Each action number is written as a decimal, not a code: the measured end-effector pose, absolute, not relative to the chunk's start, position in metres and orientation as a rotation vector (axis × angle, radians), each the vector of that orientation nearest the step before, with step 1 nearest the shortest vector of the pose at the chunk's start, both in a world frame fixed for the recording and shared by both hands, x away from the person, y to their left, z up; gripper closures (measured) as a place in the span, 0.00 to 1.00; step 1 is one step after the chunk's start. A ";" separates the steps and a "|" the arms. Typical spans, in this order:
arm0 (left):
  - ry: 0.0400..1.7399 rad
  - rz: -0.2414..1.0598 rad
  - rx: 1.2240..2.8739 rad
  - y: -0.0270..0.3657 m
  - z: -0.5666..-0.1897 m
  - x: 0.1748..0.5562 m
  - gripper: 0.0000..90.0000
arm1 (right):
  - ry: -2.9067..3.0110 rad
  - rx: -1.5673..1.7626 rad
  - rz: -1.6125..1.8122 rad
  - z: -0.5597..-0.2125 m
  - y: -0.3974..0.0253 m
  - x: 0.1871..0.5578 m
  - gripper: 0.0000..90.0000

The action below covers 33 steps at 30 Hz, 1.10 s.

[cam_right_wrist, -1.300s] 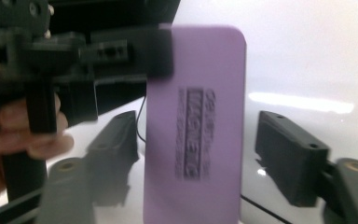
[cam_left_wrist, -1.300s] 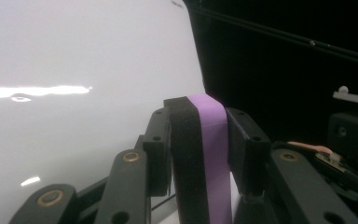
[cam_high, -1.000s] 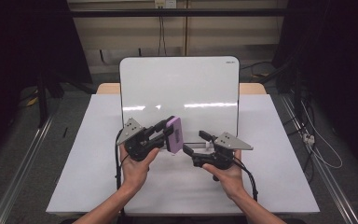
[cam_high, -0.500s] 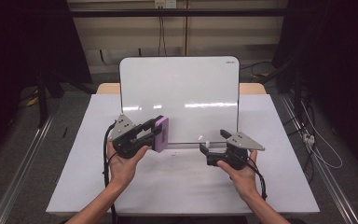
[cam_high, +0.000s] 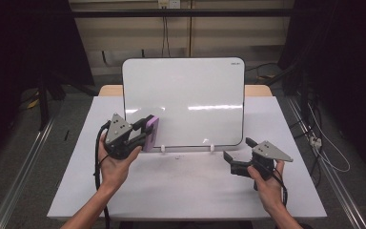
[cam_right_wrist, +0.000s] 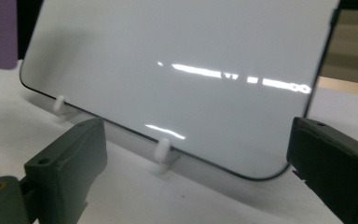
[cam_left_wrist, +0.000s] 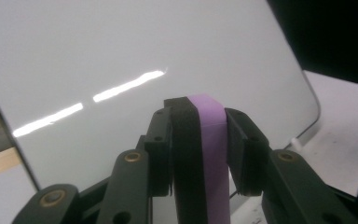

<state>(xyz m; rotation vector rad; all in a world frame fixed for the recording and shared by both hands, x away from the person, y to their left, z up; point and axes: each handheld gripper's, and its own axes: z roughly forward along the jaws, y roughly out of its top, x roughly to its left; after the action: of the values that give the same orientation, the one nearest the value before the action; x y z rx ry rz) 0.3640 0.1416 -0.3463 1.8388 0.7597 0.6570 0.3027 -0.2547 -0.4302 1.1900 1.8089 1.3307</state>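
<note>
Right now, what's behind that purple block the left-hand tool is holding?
The upright whiteboard stands right behind the purple block, which the left gripper clamps. The block covers part of the board's lower left corner; whether they touch cannot be told.

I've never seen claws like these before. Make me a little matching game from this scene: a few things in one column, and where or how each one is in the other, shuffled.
Things:
1. left claw
2. right claw
3. whiteboard
4. purple eraser

States:
A. stands tilted on two small white pegs
B. open, holding nothing, low near the board's right corner
C. gripped on both sides, at the board's lower left
D. shut on something purple

Pairs: 1-D, 2-B, 3-A, 4-C
</note>
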 end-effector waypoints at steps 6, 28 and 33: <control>0.802 0.734 1.897 0.145 -0.345 0.372 0.72 | 1.801 1.230 1.287 -0.438 -0.270 0.296 0.06; 0.935 0.843 2.080 0.136 -0.358 0.407 0.72 | 1.809 1.252 1.298 -0.445 -0.271 0.298 0.06; 0.918 0.860 2.118 0.127 -0.361 0.409 0.72 | 1.819 1.255 1.295 -0.447 -0.270 0.299 0.06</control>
<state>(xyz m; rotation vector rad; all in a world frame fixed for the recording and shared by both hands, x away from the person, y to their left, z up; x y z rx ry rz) 0.4092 0.1269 -0.3608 2.1178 0.9181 0.8601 0.2993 -0.2702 -0.4469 1.2546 1.8185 1.2946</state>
